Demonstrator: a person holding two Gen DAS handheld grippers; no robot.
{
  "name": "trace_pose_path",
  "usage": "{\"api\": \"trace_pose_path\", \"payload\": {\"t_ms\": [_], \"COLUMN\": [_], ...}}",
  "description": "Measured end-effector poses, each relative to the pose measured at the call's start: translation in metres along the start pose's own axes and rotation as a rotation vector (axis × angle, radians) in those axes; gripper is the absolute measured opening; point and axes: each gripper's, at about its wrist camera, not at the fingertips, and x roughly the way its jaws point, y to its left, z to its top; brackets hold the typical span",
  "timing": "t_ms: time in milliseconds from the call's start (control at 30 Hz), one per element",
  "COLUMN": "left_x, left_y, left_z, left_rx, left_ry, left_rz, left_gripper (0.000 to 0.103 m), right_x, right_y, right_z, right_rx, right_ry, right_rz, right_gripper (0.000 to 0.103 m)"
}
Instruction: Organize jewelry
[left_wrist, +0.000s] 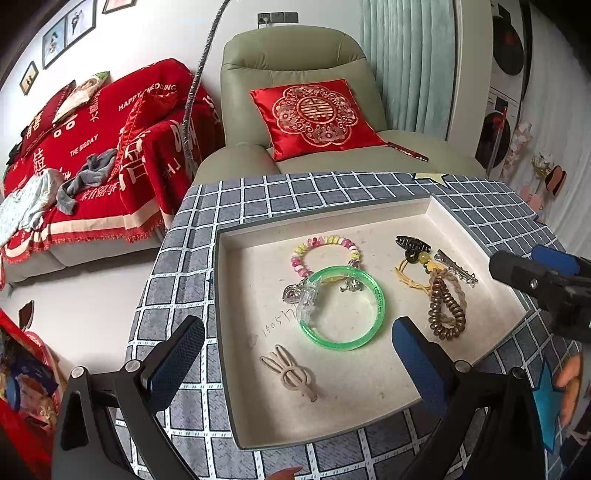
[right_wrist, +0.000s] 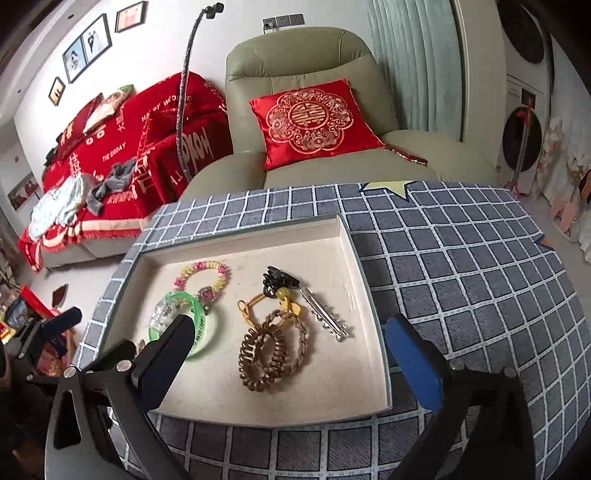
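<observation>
At the near edge of the table, both pairs of tongs hang above the checked grey-and-white cloth with nothing between their fingers: the left tongs are spread wide over the near part of the tray, and the right tongs are spread just as wide, one finger over the tray's left part and the other past its right wall.

The shallow cream tray lies flat on the cloth and carries all the jewelry. Nearest the left tongs lies a beige hair clip, alone on the bare floor of the tray. Just beyond it sits the green bangle, with a clear plastic clip lying across its left rim and a pastel bead bracelet touching it on the far side. To the right, apart from that group, a brown coil hair tie overlaps a braided band and a yellow cord; a silver barrette lies just beside them, and a black claw clip sits at the far end of the cluster.

Past the table stands a pale green armchair holding a red embroidered cushion. To its left is a sofa under a red throw with crumpled clothes on it, and framed pictures hang on the white wall above.
</observation>
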Motion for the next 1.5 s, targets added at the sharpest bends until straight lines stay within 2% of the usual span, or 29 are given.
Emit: {"api": "trace_pose_path", "payload": {"t_ms": [267, 533, 867, 1200, 1500], "left_x": [-0.003, -0.011, -0.038, -0.063, -0.093], "left_y": [0.001, 0.000, -0.009, -0.013, -0.016], "left_z": [-0.008, -0.020, -0.044, -0.075, -0.098], "left_rx": [-0.008, -0.012, 0.003, -0.047, -0.076], "left_ry": [0.017, 0.036, 0.013, 0.025, -0.038], "left_rz": [0.016, 0.028, 0.062, 0.055, 0.094], "left_gripper": [0.103, 0.103, 0.103, 0.103, 0.103], "right_x": [0.005, 0.005, -0.013, -0.039, -0.073], "right_y": [-0.001, 0.004, 0.007, 0.011, 0.021], "right_z": [-0.008, -0.023, -0.041, -0.065, -0.087], "right_rx": [-0.002, -0.032, -0.044, -0.053, -0.069], "right_ry": [0.087, 0.122, 0.101, 0.073, 0.017], "right_rz": [-0.003, -0.023, -0.030, -0.043, -0.051], "right_gripper": [0.103, 0.103, 0.103, 0.103, 0.103]}}
